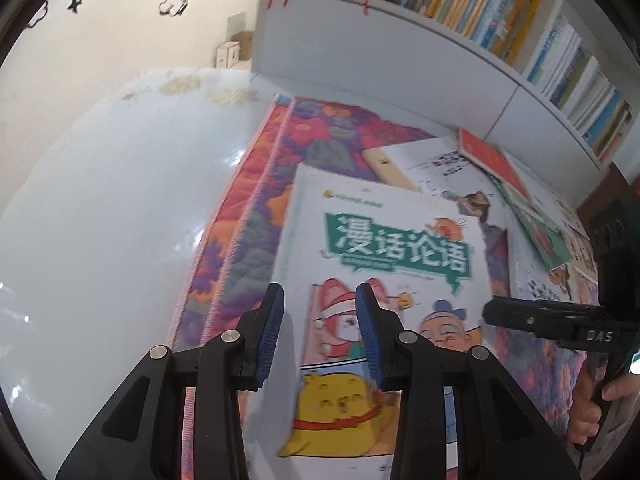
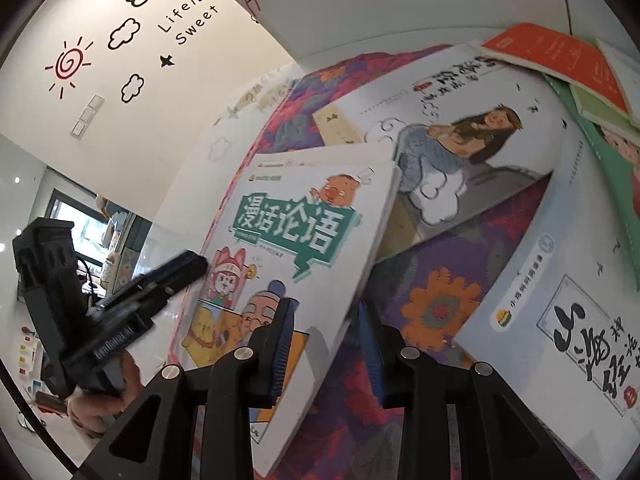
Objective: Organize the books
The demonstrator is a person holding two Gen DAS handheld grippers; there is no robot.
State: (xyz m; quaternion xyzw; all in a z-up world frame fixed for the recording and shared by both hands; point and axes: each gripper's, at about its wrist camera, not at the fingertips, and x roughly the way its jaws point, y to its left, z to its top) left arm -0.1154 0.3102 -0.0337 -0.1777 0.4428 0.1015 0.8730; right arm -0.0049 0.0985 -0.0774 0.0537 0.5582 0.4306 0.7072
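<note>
Nearest in both views is the white paperback comic book with a green title banner and cartoon figures, lying on a quilted floral rug in purple, orange and pink.

The left gripper straddles the book's left edge. One blue-ribbed finger hangs over the rug and the other over the cover, with a narrow gap between them. They do not appear to pinch anything.

The right gripper sits at the book's right edge, which lifts off the rug. Its fingers stand either side of that edge and close to it. Whether the pads press on it I cannot tell.

The book looks thin, light and flexible, with a glossy cover that may slide between pads. A single corner grip would probably let it sag. It is better taken at both long edges, or near the spine, where it is stiffer.

Beyond it lie a large white picture book showing a long-haired seated figure and a white book with bold black brush lettering. Past those are an orange-red softcover and a green one.

Farthest is the white bookshelf packed with upright books.
</note>
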